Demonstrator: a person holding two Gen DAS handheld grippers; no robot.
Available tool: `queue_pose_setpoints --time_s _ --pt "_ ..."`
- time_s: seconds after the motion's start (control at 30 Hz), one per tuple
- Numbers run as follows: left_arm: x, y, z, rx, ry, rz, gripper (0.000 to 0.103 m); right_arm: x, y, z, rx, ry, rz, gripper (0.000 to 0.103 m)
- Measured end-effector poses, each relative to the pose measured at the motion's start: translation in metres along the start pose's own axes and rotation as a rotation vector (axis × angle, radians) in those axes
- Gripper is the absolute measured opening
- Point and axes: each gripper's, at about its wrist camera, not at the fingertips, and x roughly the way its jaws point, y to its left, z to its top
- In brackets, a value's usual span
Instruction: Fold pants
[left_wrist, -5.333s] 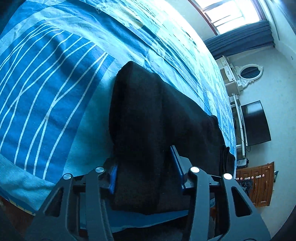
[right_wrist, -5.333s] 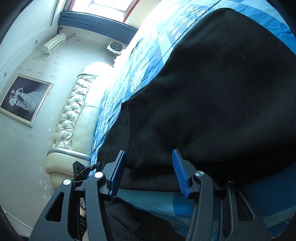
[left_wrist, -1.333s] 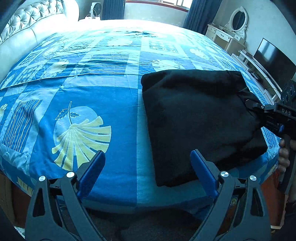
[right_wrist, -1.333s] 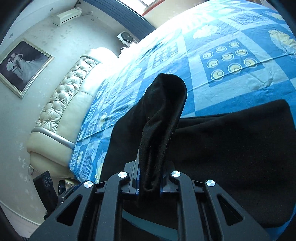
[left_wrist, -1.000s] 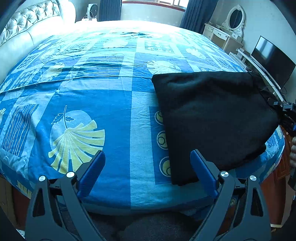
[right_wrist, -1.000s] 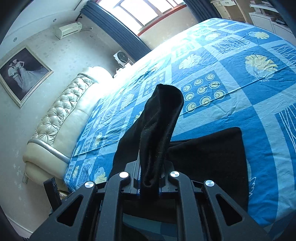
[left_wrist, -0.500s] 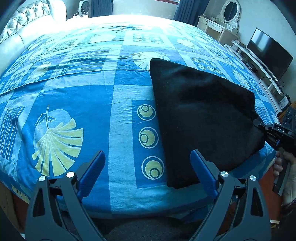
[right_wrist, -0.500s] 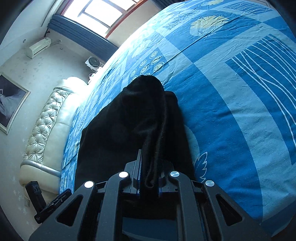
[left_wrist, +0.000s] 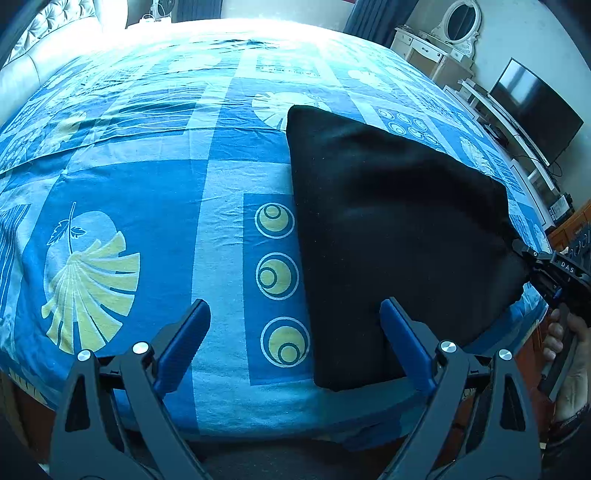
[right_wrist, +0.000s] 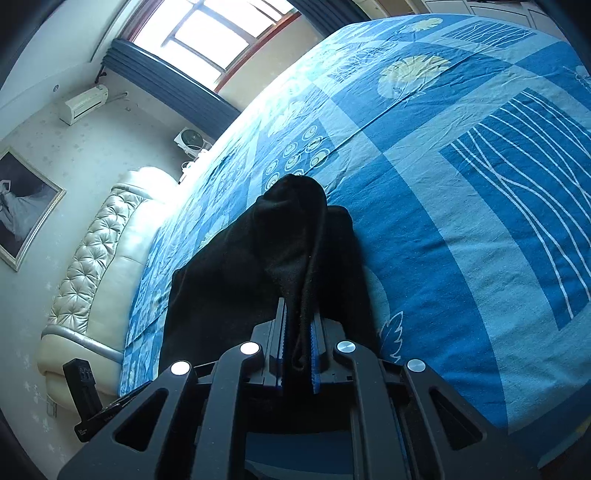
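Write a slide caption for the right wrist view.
Right gripper shut on a bunched corner of black pants lying on the blue bedspread.

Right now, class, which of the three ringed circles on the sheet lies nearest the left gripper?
The bottom circle, lowest of the column beside the pants, nearest the left gripper.

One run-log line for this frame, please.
left gripper: open, empty | right gripper: shut on pants corner | pants: folded, lying on bed
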Motion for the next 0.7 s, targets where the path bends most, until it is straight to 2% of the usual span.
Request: queue_pose_setpoints --time_s 0.23,0.33,0.47,0.57,0.6,0.63,0.7 --pt "0.006 0.001 -0.001 -0.011 0.012 -0.005 0.093 0.007 -0.010 -0.006 0.032 0.016 0.008 0.011" --pt "0.005 0.001 -0.001 -0.007 0.009 -0.002 0.093 0.005 -0.018 -0.007 0.075 0.019 0.047 0.015" --pt "0.003 0.003 -0.001 -0.007 0.008 -0.008 0.093 -0.002 -0.025 -0.007 0.123 0.015 0.108 0.030" --pt "0.002 0.005 -0.001 -0.013 0.010 -0.020 0.093 -0.011 -0.027 -0.007 0.146 -0.011 0.147 0.050" --pt "0.002 0.005 -0.001 -0.015 0.011 -0.026 0.093 -0.015 -0.027 -0.006 0.149 -0.026 0.135 0.060" --pt "0.002 0.006 -0.001 -0.016 0.011 -0.033 0.093 -0.018 -0.028 -0.006 0.148 -0.041 0.102 0.066" --pt "0.002 0.006 -0.002 -0.021 0.013 -0.043 0.093 -0.021 -0.033 -0.005 0.155 -0.047 0.094 0.069"
